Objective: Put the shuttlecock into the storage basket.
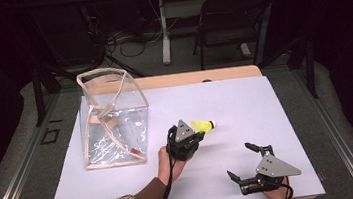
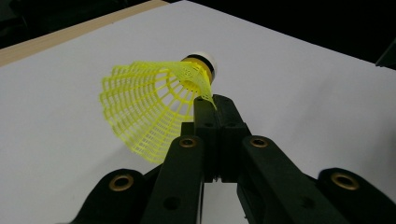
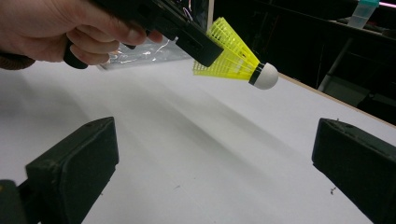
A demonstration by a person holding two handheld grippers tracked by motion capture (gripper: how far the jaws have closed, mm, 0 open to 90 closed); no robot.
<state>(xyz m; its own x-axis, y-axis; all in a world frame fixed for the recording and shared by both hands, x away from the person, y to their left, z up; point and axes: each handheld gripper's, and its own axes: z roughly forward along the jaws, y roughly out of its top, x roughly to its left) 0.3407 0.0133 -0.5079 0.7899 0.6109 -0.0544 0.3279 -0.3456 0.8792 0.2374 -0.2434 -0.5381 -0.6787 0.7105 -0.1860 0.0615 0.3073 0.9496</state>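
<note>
Left gripper (image 1: 199,133) clamped tight on thin edge of yellow shuttlecock (image 1: 203,125) skirt, shuttlecock off white table (image 1: 245,101), cork nose pointing away from hand. Risk: pinch on flimsy mesh rim only; skirt may flex, slip free, or crumple under pressure, shuttlecock drops and rolls. Nose-heavy load could pivot in grip during swing. Right gripper (image 1: 242,162) idle low near table's front edge, jaws wide, nothing between. Clear plastic bag (image 1: 111,119) stands well left, mouth open, no contents visible; floppy rim might snag skirt on entry.
</note>
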